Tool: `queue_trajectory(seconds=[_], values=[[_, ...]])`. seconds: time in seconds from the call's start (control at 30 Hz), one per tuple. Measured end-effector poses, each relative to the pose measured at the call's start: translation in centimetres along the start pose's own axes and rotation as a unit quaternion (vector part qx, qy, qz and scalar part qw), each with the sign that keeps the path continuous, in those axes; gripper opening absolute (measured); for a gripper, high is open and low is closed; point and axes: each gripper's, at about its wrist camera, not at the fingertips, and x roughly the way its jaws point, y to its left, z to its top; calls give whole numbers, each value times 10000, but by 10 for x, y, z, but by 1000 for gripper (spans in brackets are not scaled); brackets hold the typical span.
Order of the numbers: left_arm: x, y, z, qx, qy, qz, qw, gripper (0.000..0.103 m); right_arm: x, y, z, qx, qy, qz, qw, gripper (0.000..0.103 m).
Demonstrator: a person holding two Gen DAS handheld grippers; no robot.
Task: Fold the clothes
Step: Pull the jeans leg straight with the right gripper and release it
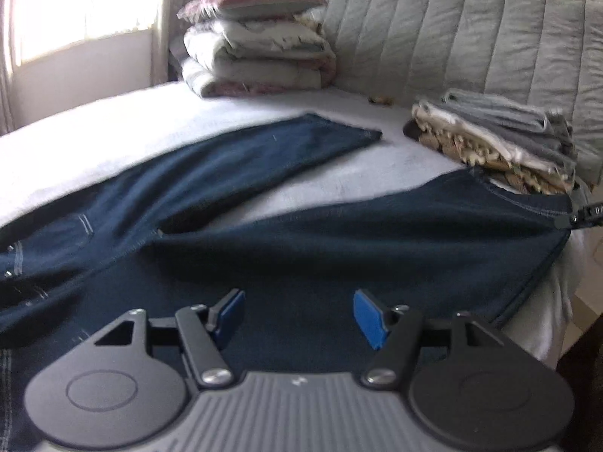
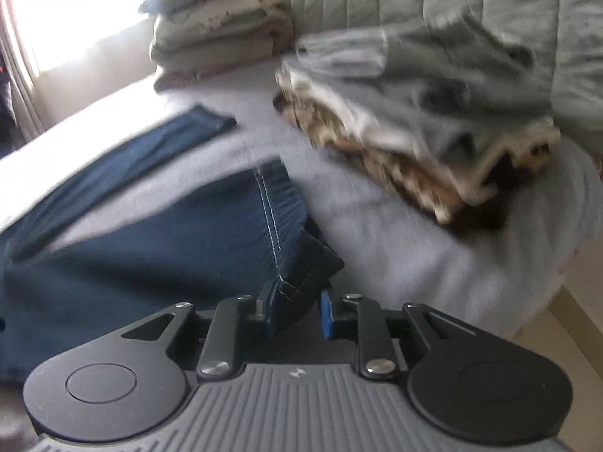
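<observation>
- The jeans (image 1: 264, 173) are dark navy denim with pale contrast stitching along the seams and hems, spread across the bed (image 1: 113, 128) with the two legs splayed apart in a V.
- One leg runs diagonally toward the far side and ends in a flat, squared hem; the other lies across the near part of the bed toward its right edge.
- The bed cover is a soft, pale, matte fabric with a slightly fuzzy nap; behind it stands a grey quilted headboard (image 1: 452, 26) with vertical channels.
- A stack of folded bedding (image 1: 260, 60), puffy and cream-grey, sits at the far side with a maroon-edged cushion on top.
- A second pile of folded clothes (image 1: 497, 139) lies near the headboard on the right: grey knits over white and a brown patterned fabric, its edges layered and uneven.
- The left tool (image 1: 297, 316) has black metal arms and flat blue pads; its jaws stand spread with nothing between them, hovering above the broad denim near the seat of the jeans.
- The right tool (image 2: 297, 312) is pinching the hem of the near trouser leg: the stitched cuff is bunched into thick folds between the blue pads, which have drawn in close on it.
- From that pinched cuff, the seam with its double stitching runs straight away from the right tool.
</observation>
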Motion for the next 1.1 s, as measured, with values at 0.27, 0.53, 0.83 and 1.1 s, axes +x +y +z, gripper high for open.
queue_trajectory(seconds=[0.27, 0.53, 0.83, 1.1], values=[[16, -9, -3, 281, 367, 16, 9989, 66, 1, -5, 4, -216, 104, 20, 9997, 45], [23, -4, 13, 339, 157, 92, 9993, 66, -7, -2, 42, -606, 33, -17, 9982, 53], [49, 0, 17, 414, 284, 35, 9987, 66, 39, 1, 77, -231, -124, 784, 9966, 58], [52, 9, 13, 430, 210, -81, 9988, 72, 107, 3, 99, -119, -137, 750, 9970, 58]])
